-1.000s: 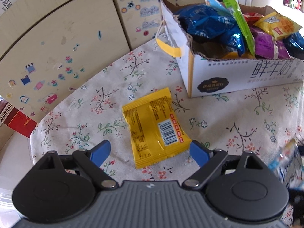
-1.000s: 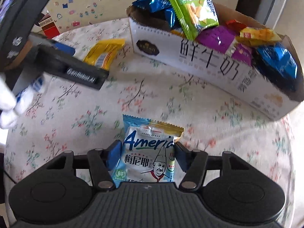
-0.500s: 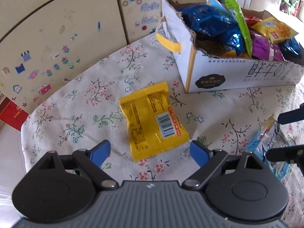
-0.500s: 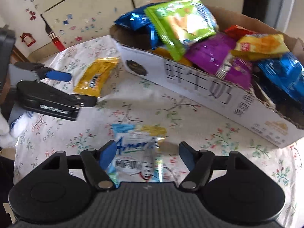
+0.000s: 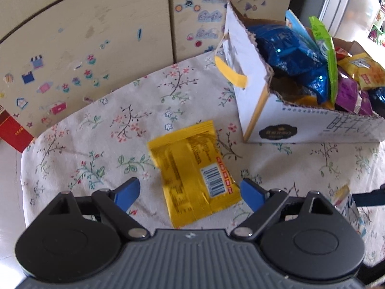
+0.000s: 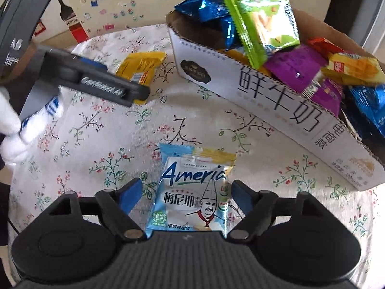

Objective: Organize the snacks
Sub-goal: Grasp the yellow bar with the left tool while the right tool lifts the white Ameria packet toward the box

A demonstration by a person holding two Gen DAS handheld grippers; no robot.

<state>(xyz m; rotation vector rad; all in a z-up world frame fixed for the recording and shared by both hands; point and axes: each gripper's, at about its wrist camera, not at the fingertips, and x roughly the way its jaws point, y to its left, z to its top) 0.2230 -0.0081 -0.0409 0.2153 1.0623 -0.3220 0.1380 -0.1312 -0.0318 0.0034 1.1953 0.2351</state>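
A yellow snack packet (image 5: 192,173) lies barcode-up on the floral cloth, between the wide-apart blue pads of my left gripper (image 5: 190,191), which is open and not touching it. The same yellow packet (image 6: 142,66) shows at the far left of the right wrist view, partly behind the left gripper's finger (image 6: 105,89). A light-blue "Ameria" packet (image 6: 195,190) lies flat on the cloth between the pads of my right gripper (image 6: 184,196); its jaws are opening and stand clear of the packet. A white cardboard box (image 6: 276,101) holds several snack bags.
The box (image 5: 284,122) stands at the right, with a yellow handle strap on its end. A gloved hand (image 6: 14,130) holds the left gripper. Beige cabinet doors (image 5: 84,43) with stickers rise behind the table. The cloth's edge (image 5: 26,149) runs along the left.
The right gripper's jaws have spread and let go of the light-blue packet, which now lies flat on the cloth. The left gripper rolled slightly over the yellow packet.
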